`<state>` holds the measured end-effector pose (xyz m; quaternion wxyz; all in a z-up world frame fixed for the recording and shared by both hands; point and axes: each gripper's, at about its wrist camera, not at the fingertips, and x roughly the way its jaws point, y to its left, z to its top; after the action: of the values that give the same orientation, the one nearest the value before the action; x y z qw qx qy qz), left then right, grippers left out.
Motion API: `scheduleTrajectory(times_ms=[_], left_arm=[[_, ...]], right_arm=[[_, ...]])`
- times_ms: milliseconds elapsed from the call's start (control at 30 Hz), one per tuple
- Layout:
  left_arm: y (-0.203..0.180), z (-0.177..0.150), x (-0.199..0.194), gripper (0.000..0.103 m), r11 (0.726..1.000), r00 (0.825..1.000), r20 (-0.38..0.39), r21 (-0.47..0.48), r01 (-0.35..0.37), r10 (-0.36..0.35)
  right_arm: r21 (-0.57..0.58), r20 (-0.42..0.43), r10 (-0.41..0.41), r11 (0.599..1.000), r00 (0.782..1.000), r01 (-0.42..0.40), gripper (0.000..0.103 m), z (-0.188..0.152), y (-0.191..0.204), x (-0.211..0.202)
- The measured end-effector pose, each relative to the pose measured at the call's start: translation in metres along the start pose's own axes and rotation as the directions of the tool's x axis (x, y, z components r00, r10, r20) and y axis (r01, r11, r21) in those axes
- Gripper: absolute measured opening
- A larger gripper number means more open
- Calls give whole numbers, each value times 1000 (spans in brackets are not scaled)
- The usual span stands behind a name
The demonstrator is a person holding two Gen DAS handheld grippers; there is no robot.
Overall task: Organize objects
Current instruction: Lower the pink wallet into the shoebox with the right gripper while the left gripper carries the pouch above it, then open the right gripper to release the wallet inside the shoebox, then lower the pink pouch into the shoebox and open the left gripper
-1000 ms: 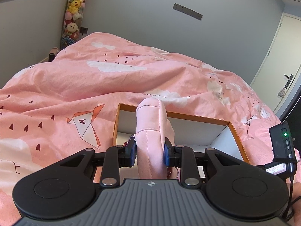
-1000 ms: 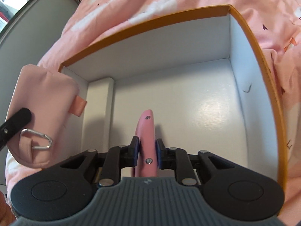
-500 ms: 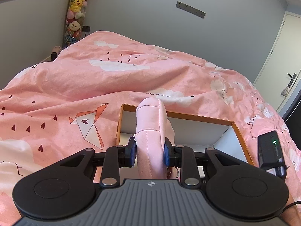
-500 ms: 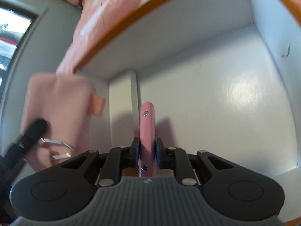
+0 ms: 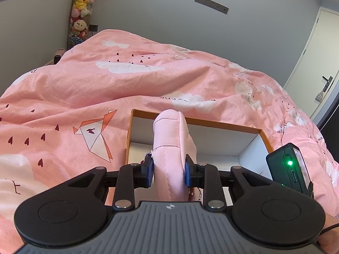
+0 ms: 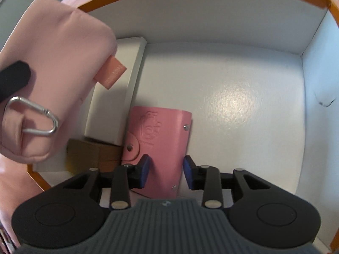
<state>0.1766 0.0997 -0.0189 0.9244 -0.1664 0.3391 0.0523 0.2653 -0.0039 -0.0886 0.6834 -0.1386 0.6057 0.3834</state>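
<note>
A: What's the setting?

B: A bedroom with grey walls. A pink duvet (image 5: 106, 97) printed with white clouds and an origami bird covers the bed, and a column of plush toys (image 5: 81, 10) stands in the far corner by the window. A white door (image 5: 313, 63) is at the right.

A: And on the bed?

B: An open cardboard box (image 5: 233, 128), orange on the rim and glossy white inside, sits on the duvet. Inside it, along the left wall, a white rectangular block (image 6: 118, 89) rests above a brown cardboard piece (image 6: 93, 154).

A: What is the left gripper doing?

B: The left gripper (image 5: 169, 170) pinches a soft, padded pink pouch (image 5: 170, 148) between its blue pads, holding it upright over the box's near left corner. In the right wrist view the pouch (image 6: 53, 67) shows a small pink fabric tab (image 6: 111, 74) and a silver carabiner (image 6: 34, 116), and it hangs over the box's left edge.

A: And the right one?

B: The right gripper (image 6: 166, 171) is low inside the box, fingers spread apart. A smooth pink leather key case (image 6: 161, 139) with an embossed figure and metal snaps lies flat on the box floor between them, just beside the brown piece. The left pad looks to be at its edge; the right pad stands clear.
</note>
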Motion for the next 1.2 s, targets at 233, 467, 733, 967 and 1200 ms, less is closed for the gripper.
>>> scheduleTrajectory(times_ms=[233,467,733,967,1200], left_arm=[[-1,-1,0,31,1000,1000,-5,10,-8,8],[-10,-6,4,31,998,999,-34,64,1,1],[-46,-21,28,31,939,993,-44,332,-88,108],[-63,-34,50,36,895,983,-130,441,-62,132],[-56,-38,42,62,927,982,-183,376,23,49]], right_arm=[[48,-6,35,998,999,-34,32,-6,-5,7],[23,9,70,997,998,-70,32,-10,-6,3],[129,154,70,988,986,-90,32,-9,-34,-40],[136,215,100,982,971,-131,33,-2,-36,-60],[136,217,117,980,969,-148,33,-14,-43,-76]])
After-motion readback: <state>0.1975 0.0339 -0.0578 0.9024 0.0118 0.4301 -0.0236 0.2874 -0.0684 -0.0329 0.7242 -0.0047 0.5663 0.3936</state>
